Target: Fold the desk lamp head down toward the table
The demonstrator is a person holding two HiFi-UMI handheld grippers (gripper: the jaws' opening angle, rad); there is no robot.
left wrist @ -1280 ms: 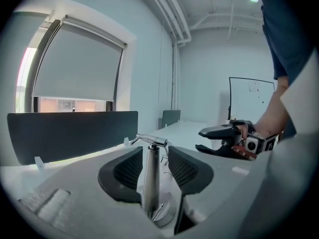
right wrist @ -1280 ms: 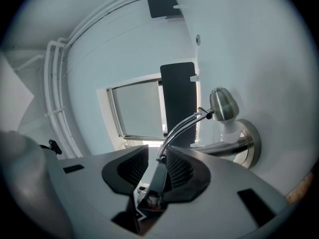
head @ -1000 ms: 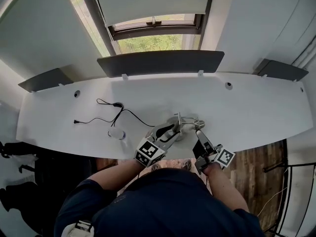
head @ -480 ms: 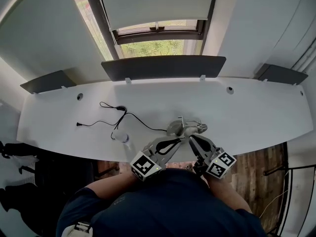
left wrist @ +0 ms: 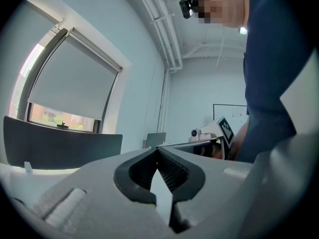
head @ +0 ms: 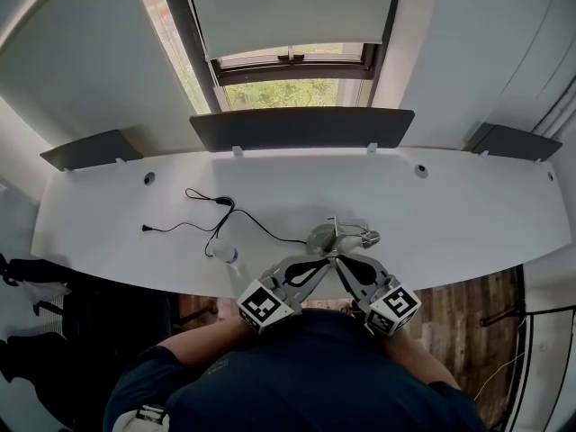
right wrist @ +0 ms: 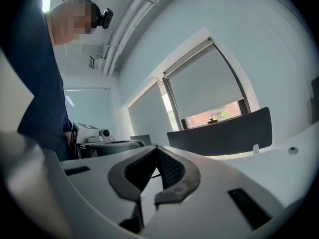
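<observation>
Long white curved surface [head: 468, 205], mostly bare.
Left gripper [head: 329, 257] and right gripper [head: 341, 259] at front edge, tips nearly meeting. Jaws on both just closed, pads together, nothing between.
Small silver metal desk lamp [head: 335, 238] just beyond tips.
- Likely light, with thin arm and stiff hinge.
- Small base may slide on smooth top: pin base, press head.

Thin black cable [head: 220, 202] trails left.
Steep overhead angle hides fold angle. Gripper views miss lamp.

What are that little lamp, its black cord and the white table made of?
Lamp: silvery grey with a slight sheen, probably metal, perhaps painted plastic. Cord: thin, black, lying in loose curves, likely plastic-coated wire. Table: smooth matte white, probably laminate; unsure.
</observation>
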